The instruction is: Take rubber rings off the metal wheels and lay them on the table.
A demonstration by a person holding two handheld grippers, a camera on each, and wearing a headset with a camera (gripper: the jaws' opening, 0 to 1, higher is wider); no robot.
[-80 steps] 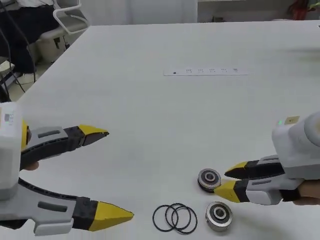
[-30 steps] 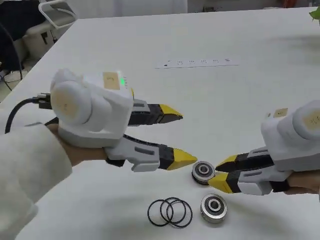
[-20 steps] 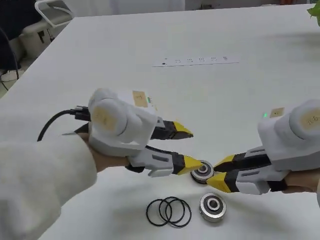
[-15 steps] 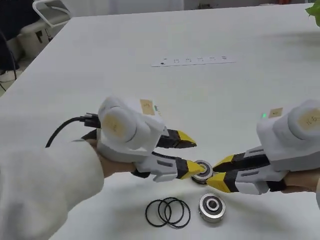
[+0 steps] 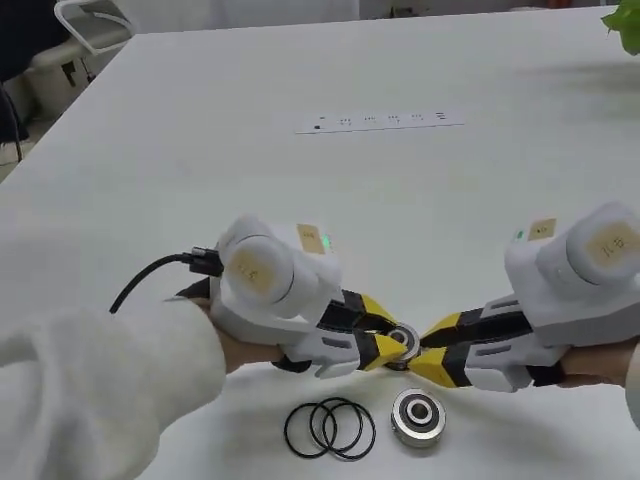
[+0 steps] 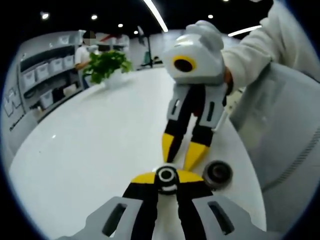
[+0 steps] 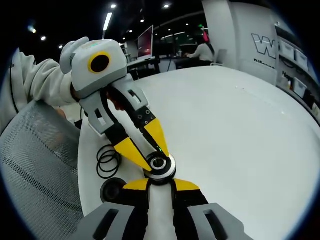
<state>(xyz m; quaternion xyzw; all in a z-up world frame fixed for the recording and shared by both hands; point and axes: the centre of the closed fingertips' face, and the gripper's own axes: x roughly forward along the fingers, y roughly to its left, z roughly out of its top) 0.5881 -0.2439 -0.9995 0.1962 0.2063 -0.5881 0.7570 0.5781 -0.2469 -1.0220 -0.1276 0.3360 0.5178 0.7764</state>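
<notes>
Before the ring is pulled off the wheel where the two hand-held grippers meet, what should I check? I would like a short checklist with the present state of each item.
1. Wheel sits between the jaws of the left hand-held gripper: ok.
2. Right hand-held gripper is at the same wheel, from the opposite side: ok.
3. Right jaws hold it firmly: cannot tell.
4. A jaw tip has caught the rubber ring: cannot tell, too small.
5. Bare table is free near the loose rings: ok.
6. Second wheel lies apart from both grippers: ok.
</notes>
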